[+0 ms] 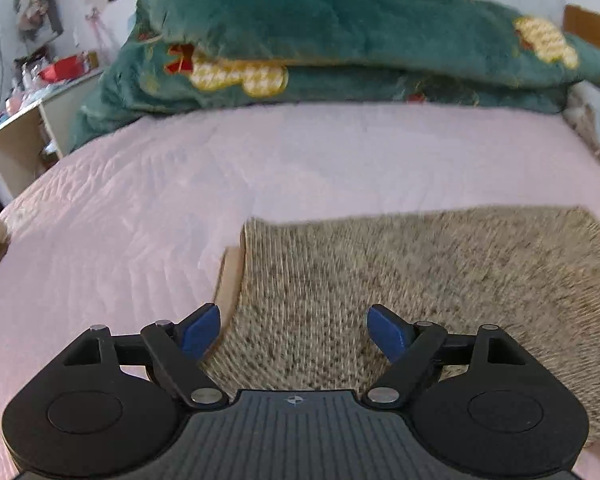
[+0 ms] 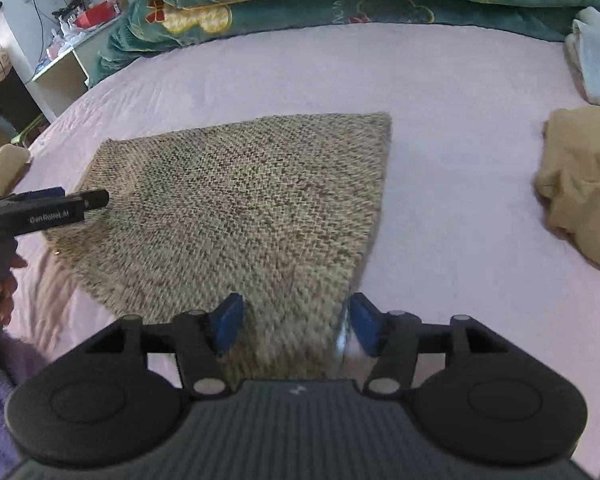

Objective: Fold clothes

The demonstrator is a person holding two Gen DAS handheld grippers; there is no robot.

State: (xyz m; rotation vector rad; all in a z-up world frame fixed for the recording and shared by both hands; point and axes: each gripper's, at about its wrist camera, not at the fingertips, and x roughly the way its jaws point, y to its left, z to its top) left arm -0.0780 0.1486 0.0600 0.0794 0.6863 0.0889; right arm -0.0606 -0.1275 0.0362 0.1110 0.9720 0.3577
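Both grippers, left (image 1: 294, 330) and right (image 2: 296, 326), gape over the knit (image 2: 240, 200); tan cloth (image 2: 580, 184) at three o'clock.

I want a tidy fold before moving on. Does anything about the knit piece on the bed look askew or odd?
Mostly neat: the speckled knit garment lies flat on the pink bedspread. One oddity: a tan layer pokes out past its left edge in the left wrist view, so the layers are not quite aligned there.

Speckled beige-brown knit garment (image 2: 240, 208) lies folded flat, roughly rectangular, on the bed.
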